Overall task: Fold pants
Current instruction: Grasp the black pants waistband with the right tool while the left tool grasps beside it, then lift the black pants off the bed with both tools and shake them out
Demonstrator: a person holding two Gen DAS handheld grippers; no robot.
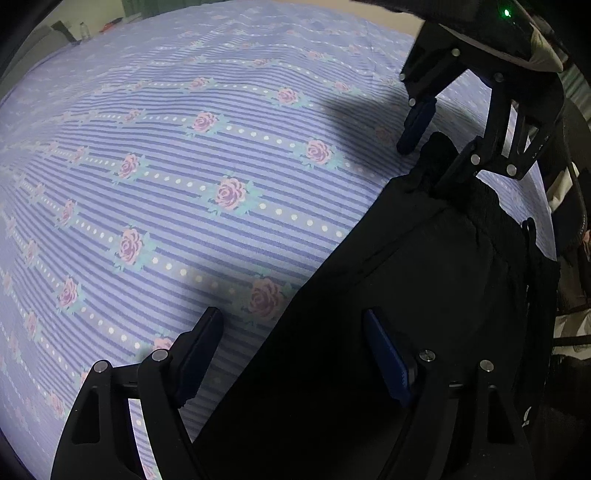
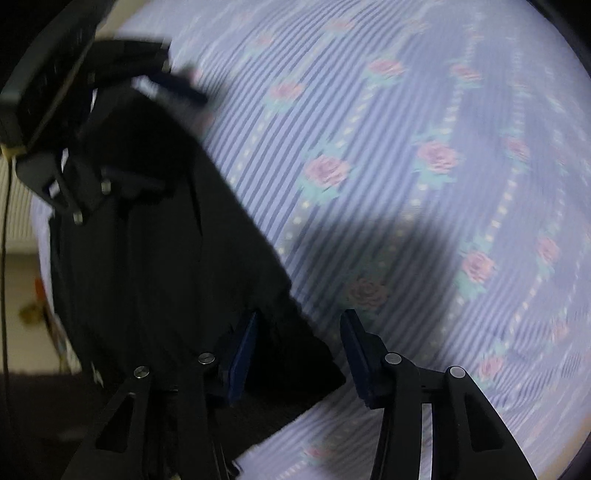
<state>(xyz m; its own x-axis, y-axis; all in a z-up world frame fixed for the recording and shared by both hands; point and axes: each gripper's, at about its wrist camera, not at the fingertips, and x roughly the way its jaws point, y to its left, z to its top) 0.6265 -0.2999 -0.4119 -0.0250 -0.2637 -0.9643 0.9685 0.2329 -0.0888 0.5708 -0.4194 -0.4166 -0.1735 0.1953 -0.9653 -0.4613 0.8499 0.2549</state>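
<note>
Two grippers hung over a bed spread with a lilac striped sheet (image 1: 184, 155) printed with pink roses and dotted bands, and it filled nearly all the ground ahead of both pairs of jaws. Far beyond the left gripper (image 1: 295, 354), at the sheet's far edge, a pale wall and a small bottle (image 1: 84, 30) were just visible. The black pants (image 1: 424, 295) lay flat on the sheet as a long dark band. Seen from the left gripper, their long axis ran from between and under the jaws away up and to the right, toward the right gripper (image 1: 432, 147). The left jaws stood wide apart: one finger over bare sheet, the other over the cloth, the pants' straight edge passing between them, nothing pinched. In the blurred right wrist view, the right gripper's jaws were partly apart, straddling a corner of the pants; whether the pads pressed the cloth could not be told. From there the band ran up and left toward the other gripper.
</note>
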